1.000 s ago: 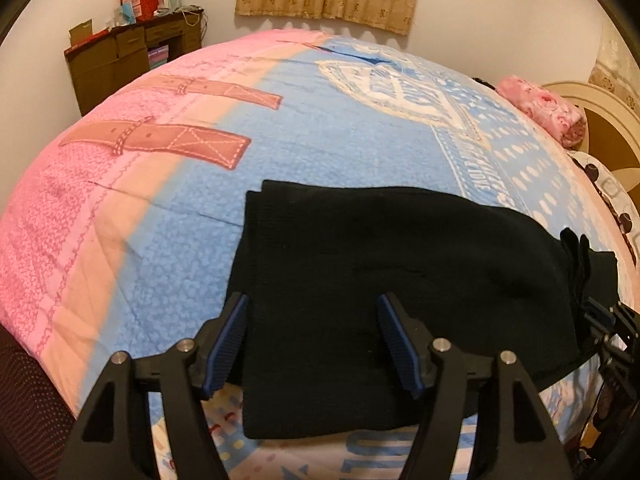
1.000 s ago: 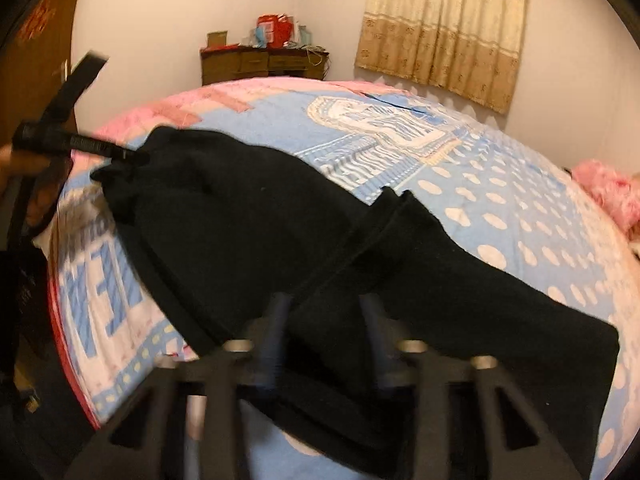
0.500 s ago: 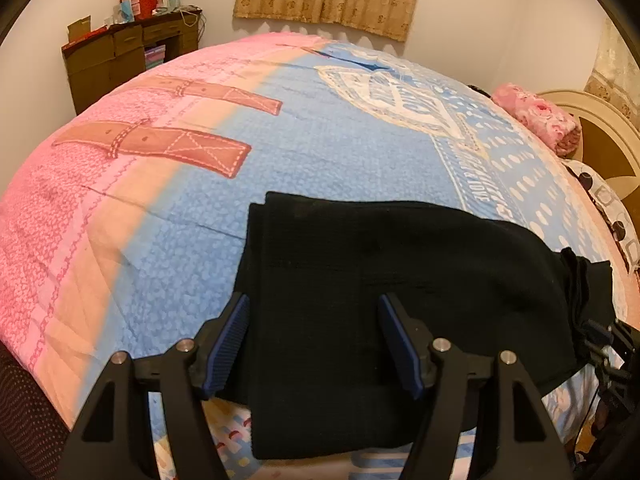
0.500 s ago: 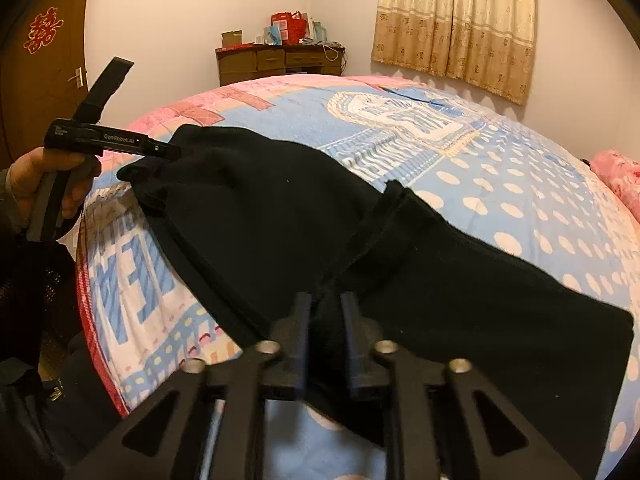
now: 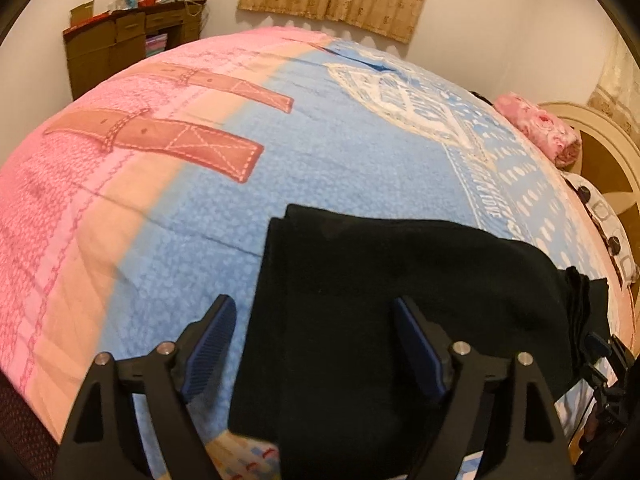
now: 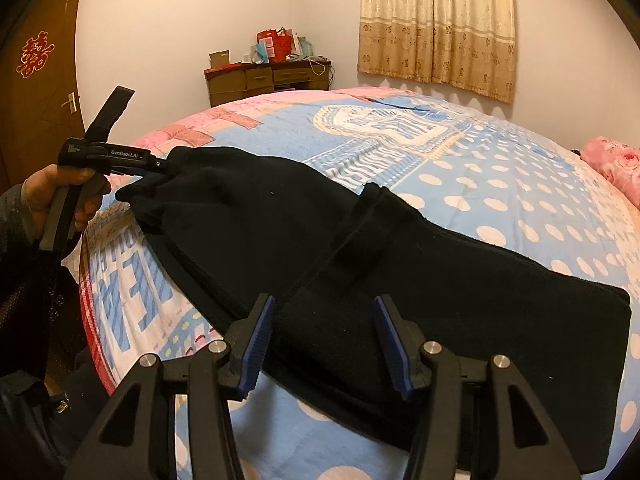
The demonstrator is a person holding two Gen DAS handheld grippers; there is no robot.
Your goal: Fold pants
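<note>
The black pants [image 5: 400,300] lie folded flat on my blue and pink bedspread [image 5: 320,140], near the bed's front edge, one end toward each of my hands. My left gripper [image 5: 312,344] hovers above the end of the pants, its jaws opening wide: the left pad hangs over bare bedspread just beside the cloth edge, the right pad over the black fabric, and neither presses on anything. My right gripper [image 6: 324,340] stands over the other end, its jaws opening too, with the folded fabric between the blue pads [image 6: 258,350] but not pinched (a raised seam or band runs up the cloth just ahead of them). From the right wrist I see my left hand [image 6: 60,200] around its gripper's handle. A pink pillow [image 5: 540,132] lies by the headboard, and a wooden dresser [image 6: 268,78] stands against the far wall beside the curtain [image 6: 436,28].
</note>
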